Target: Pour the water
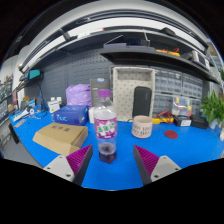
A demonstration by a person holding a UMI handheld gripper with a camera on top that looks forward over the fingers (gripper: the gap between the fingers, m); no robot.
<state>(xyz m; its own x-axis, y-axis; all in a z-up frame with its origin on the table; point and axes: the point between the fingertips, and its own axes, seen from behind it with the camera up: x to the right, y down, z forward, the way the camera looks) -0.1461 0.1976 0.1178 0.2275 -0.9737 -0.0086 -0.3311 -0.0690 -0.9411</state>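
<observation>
A clear plastic water bottle (105, 125) with a purple label and white cap stands upright on the blue table (170, 150), just ahead of my fingers and a little left of the middle between them. A white mug with a pattern (142, 126) stands to the right of the bottle, further back. My gripper (112, 160) is open and empty; its two fingers with purple pads (80, 158) stand wide apart, near the table surface. The bottle is not between the pads.
A cardboard box (60, 138) lies left of the bottle, a blue box (70, 115) and a purple bag (78, 95) behind it. A white frame with a dark object (133, 95) stands at the back. A small red cap (171, 133) and a plant (213, 108) are at the right.
</observation>
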